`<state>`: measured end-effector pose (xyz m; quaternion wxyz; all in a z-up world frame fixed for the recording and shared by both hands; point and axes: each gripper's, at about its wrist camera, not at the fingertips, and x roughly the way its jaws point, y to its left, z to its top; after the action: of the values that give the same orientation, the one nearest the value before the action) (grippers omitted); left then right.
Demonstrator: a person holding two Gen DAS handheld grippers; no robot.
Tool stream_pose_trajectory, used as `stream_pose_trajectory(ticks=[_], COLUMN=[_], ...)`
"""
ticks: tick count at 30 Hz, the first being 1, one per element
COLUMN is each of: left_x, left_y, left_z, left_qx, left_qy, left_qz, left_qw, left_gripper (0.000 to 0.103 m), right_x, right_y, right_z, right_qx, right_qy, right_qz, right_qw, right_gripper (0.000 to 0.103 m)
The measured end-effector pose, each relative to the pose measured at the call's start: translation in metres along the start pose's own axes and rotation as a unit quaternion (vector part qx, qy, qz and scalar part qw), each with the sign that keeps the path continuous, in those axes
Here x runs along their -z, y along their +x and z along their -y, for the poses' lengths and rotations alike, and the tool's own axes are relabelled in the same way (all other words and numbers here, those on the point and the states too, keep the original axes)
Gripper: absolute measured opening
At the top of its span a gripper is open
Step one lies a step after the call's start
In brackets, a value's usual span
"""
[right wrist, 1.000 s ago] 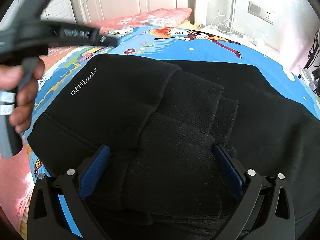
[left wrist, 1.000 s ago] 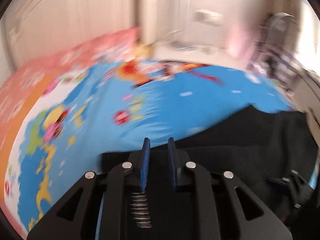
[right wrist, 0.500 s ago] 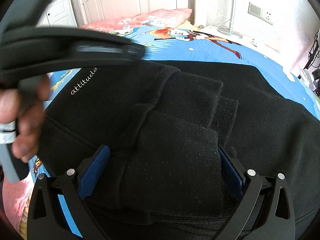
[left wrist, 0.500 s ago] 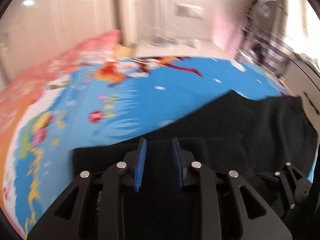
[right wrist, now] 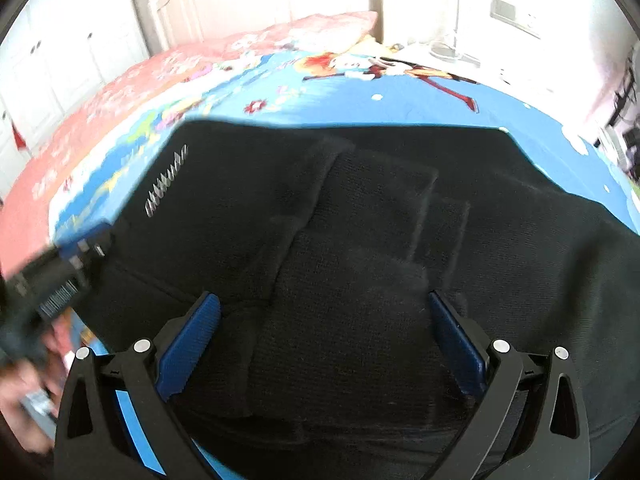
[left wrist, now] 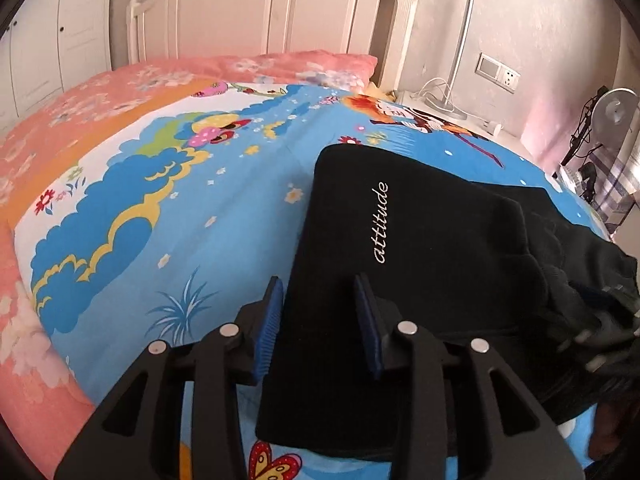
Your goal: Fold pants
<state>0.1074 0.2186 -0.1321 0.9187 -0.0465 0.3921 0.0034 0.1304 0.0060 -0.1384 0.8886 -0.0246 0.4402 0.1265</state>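
Black pants (left wrist: 420, 240) with white "attitude" lettering lie folded on the blue cartoon bedsheet (left wrist: 168, 216). My left gripper (left wrist: 320, 304) is open, its blue pads straddling the near left edge of the pants. My right gripper (right wrist: 324, 320) is wide open over the bunched cuffs in the middle of the pants (right wrist: 360, 240). The right gripper shows blurred at the right edge of the left wrist view (left wrist: 600, 308), and the left gripper shows blurred at the left of the right wrist view (right wrist: 60, 276).
A pink floral pillow (left wrist: 280, 64) and white headboard (left wrist: 260, 8) are at the far end of the bed. A bedside surface with a lamp pole (left wrist: 456, 52) and cables stands far right. A fan (left wrist: 616, 108) stands by the right wall.
My left gripper has swung left and down to the pants' left edge and its jaws have opened wider. My right gripper has stayed open over the cuffs, shifting slightly.
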Motion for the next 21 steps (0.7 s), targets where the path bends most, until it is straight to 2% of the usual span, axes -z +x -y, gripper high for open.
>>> stream_pose_trajectory(ticks=[3,6,10,12,14,19,21], left_x=[0.002,0.006,0.007,0.009,0.011,0.015,0.017], left_y=[0.0,-0.001,-0.001,-0.003,-0.005,-0.016,-0.026], left_z=[-0.002,-0.003,-0.009,-0.014,-0.019,-0.023,-0.024], left_qx=[0.003,0.003,0.006,0.013,0.024,0.034,0.036], left_qy=[-0.007,-0.013,-0.024,-0.033,-0.041,-0.042,-0.046], left_qz=[0.004,0.007,0.007,0.007,0.006,0.008,0.023], left_qw=[1.0,0.9999,0.9997,0.9994,0.9988,0.9985,0.9981], left_gripper=[0.037,0.039,0.047,0.051,0.055,0.057,0.056], right_x=[-0.02,-0.045,-0.064,-0.064,-0.053,-0.053,-0.051], right_y=[-0.014,-0.009,0.019,0.043,0.058,0.058,0.06], right_z=[-0.003,0.002,0.007,0.016,0.024,0.022,0.024], right_qx=[-0.004,-0.002,0.038,0.075,0.068,0.068,0.065], right_qy=[-0.007,0.007,0.002,0.004,0.01,0.006,0.009], right_qz=[0.029,0.04,0.027,0.004,-0.012,-0.004,-0.003], right_qw=[1.0,0.999,0.999,0.997,0.998,0.998,0.998], right_gripper=[0.097,0.094,0.087,0.085,0.085,0.085,0.085])
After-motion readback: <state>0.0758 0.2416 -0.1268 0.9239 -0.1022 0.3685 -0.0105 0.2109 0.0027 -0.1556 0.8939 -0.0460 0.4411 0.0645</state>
